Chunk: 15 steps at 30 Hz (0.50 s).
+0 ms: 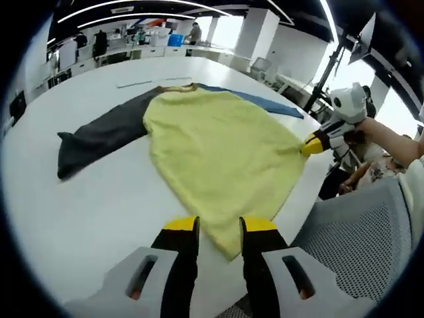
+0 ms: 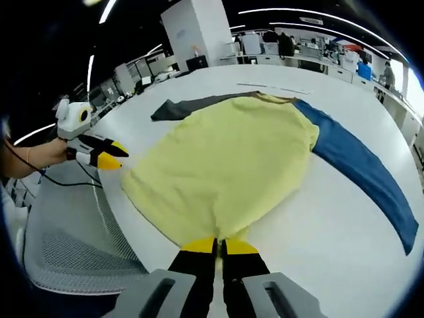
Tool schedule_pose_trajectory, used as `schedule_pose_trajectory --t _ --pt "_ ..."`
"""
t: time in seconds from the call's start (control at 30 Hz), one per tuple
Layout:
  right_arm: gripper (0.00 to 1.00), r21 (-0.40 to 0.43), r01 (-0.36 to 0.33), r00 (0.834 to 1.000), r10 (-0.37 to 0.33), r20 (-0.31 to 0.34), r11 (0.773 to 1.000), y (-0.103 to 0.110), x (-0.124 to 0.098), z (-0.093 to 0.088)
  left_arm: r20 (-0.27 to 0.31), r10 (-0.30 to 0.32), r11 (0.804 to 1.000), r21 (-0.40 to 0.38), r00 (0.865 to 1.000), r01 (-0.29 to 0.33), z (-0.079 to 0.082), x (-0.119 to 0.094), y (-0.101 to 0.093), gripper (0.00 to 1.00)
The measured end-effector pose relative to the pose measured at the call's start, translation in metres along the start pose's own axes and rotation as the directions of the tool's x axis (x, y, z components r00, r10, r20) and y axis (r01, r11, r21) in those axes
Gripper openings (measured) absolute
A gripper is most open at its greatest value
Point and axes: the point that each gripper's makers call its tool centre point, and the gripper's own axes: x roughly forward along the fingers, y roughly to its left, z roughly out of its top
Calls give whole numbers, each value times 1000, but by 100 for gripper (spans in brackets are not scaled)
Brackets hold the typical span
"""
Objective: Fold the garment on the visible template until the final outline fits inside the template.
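Note:
A garment with a yellow body (image 1: 212, 139) lies flat on the white table (image 1: 79, 218), one sleeve dark grey (image 1: 99, 136), the other blue (image 1: 258, 99). My left gripper (image 1: 219, 225) stands open at the near hem, with a corner of the yellow cloth lying between its jaws. My right gripper (image 2: 219, 246) is shut on the hem of the yellow body (image 2: 225, 159). In the left gripper view it comes in from the right (image 1: 310, 146), pinching the hem's other corner. The left gripper (image 2: 114, 156) appears at the left in the right gripper view, beside the hem's edge.
A grey mesh chair (image 1: 358, 225) stands against the table's near edge, between the two grippers. A thin pale strip (image 1: 142, 83) lies on the table beyond the collar. Desks and people stand in the far background.

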Motion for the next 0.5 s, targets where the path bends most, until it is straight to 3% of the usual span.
schedule_pose_trajectory --t 0.33,0.37,0.5 --pt "0 -49 -21 998 24 64 999 27 5 38 42 -76 995 71 996 73 15 -5 -23 42" --pt "0 -97 -21 997 28 67 995 31 8 44 41 -89 993 82 995 86 16 -5 -27 43" --pt "0 -137 -48 997 56 56 989 46 22 56 48 -103 990 105 994 97 19 -6 -34 47"
